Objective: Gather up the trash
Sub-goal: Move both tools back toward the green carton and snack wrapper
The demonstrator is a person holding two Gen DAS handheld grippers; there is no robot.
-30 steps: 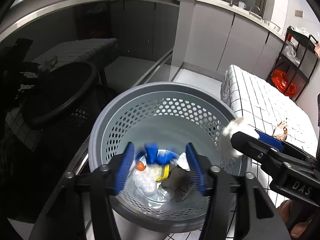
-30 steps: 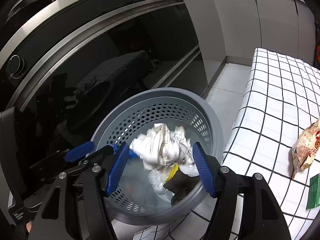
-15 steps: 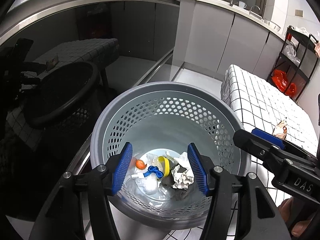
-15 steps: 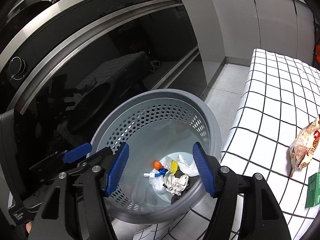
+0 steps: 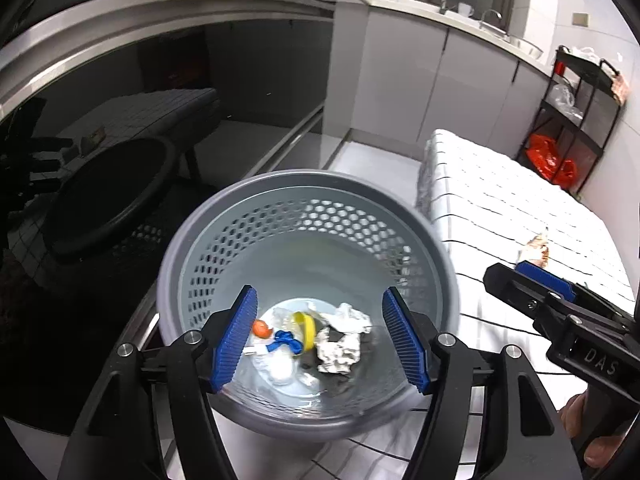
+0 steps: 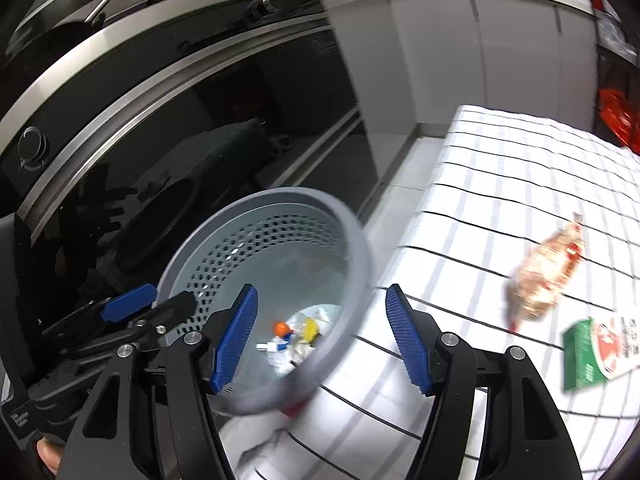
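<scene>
Grey bin [image 5: 308, 208] beside checked tablecloth [image 6: 500, 200], crumpled paper [image 5: 344, 344] inside, snack wrapper [image 6: 544, 276] and green box [image 6: 592, 352] on cloth, left gripper [image 5: 320, 340] just widened and empty, right gripper [image 6: 320, 340] open, empty.

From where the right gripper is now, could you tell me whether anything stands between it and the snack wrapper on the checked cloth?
Nothing visible does. The right gripper is empty, jaws open, and only bare checked cloth separates it from the snack wrapper. The green box lies nearer, off to the side.
</scene>
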